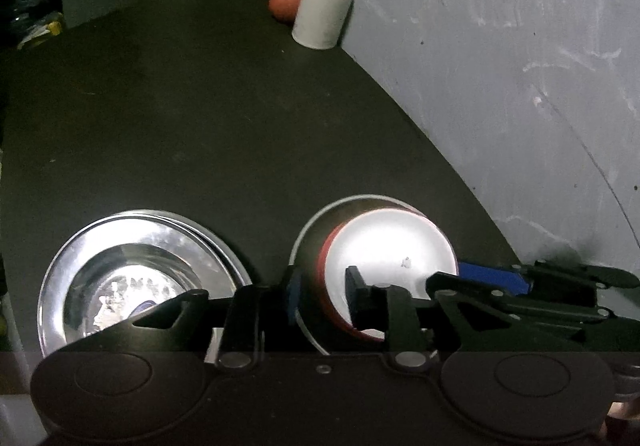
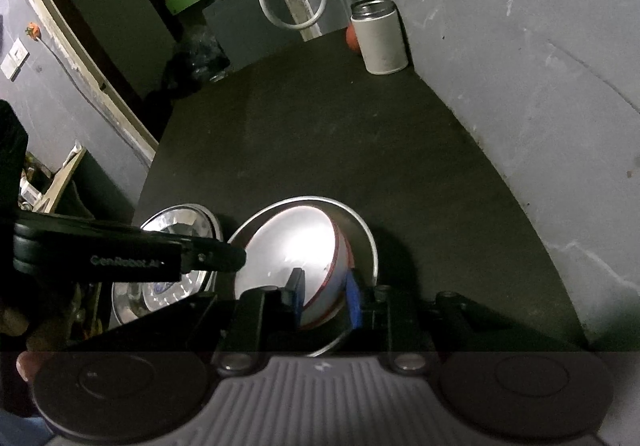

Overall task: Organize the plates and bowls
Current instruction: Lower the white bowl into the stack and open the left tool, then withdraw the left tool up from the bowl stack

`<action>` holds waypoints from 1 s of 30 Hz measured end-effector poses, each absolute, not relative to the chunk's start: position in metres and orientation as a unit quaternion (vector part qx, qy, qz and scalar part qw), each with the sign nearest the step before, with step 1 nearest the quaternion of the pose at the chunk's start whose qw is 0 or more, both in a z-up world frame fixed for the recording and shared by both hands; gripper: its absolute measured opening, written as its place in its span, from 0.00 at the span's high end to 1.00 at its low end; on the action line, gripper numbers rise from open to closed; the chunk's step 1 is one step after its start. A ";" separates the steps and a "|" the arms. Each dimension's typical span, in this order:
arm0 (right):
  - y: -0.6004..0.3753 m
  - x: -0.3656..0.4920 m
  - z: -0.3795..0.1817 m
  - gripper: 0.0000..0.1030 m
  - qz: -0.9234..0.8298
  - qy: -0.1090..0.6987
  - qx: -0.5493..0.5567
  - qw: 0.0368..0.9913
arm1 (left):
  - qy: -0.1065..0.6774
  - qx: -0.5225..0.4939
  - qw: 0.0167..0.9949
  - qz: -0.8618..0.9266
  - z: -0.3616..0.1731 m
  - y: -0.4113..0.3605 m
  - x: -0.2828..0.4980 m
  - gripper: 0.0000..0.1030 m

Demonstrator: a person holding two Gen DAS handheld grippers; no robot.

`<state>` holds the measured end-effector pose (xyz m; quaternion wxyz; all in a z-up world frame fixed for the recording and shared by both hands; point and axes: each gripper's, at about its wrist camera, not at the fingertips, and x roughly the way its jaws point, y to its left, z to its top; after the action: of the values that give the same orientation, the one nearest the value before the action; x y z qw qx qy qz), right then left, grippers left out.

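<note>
Both tongs gripped one red bowl on the dark tabletop

The dark tabletop point(image 2: 360, 134) was the biggest thing, with a grey wall beside it. Near its front edge sat shiny steel plates point(image 1: 132, 270) (stacked, it seemed). Just beside them lay a steel dish point(image 2: 360, 234) with a red bowl point(image 1: 384, 250) tilted in it. The left tongs point(image 1: 324, 292) were clamped on the bowl's rim, and the right tongs point(image 2: 326, 296) were clamped on it too. Far back stood a white can point(image 1: 324, 10) touching a small red ball point(image 1: 285, 0).
</note>
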<state>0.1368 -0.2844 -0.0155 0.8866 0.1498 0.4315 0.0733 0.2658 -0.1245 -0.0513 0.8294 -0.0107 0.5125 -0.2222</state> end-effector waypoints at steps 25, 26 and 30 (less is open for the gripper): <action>-0.305 0.131 -0.012 0.14 0.031 0.408 0.174 0.896 | 0.470 0.008 0.869 -0.156 -0.034 -0.114 0.271 0.04; -0.305 0.130 -0.012 0.13 0.029 0.409 0.175 0.895 | 0.470 0.011 0.869 -0.155 -0.034 -0.113 0.272 0.04; -0.310 0.126 -0.018 0.09 0.019 0.415 0.182 0.891 | 0.473 0.020 0.868 -0.151 -0.036 -0.111 0.277 0.02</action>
<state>0.1259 -0.3104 -0.0177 0.8914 0.1824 0.4146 0.0190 0.2772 -0.1108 -0.0356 0.8677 0.0201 0.4731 -0.1513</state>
